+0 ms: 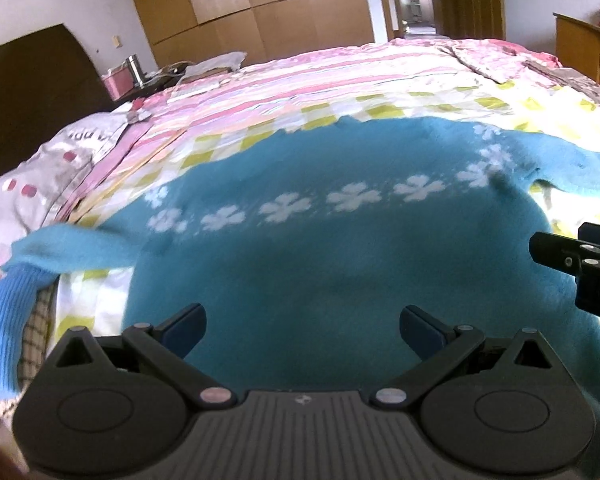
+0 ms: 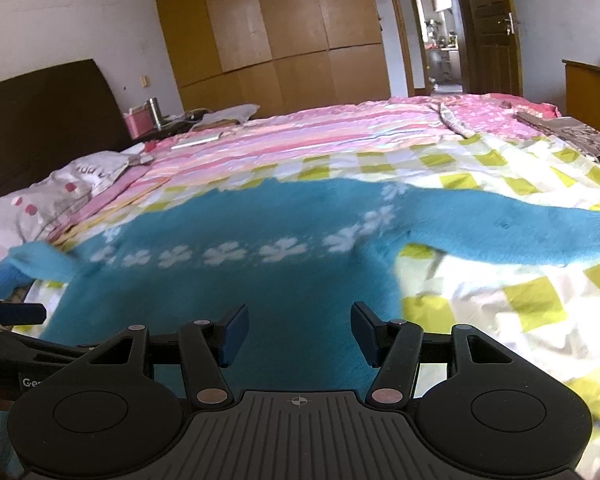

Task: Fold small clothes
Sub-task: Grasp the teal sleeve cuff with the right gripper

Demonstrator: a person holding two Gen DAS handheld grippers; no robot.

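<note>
Here, a small teal knitted sweater with a row of white clover flowers (image 1: 300,248) lies spread flat on a yellow-and-white checked sheet (image 2: 520,300) over the bed, one sleeve trailing off the left edge, the other stretched right. Above its body the left gripper (image 1: 302,330) hangs wide and empty; beside it, the right gripper (image 2: 299,334) hangs likewise wide, holding nothing

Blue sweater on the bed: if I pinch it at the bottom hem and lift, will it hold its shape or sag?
The sweater looks like soft fuzzy knit lying flat, so it will probably sag between pinch points. Its right sleeve lies spread over the checked sheet and would likely trail behind. It probably drags on the sheet rather than sliding freely.
</note>
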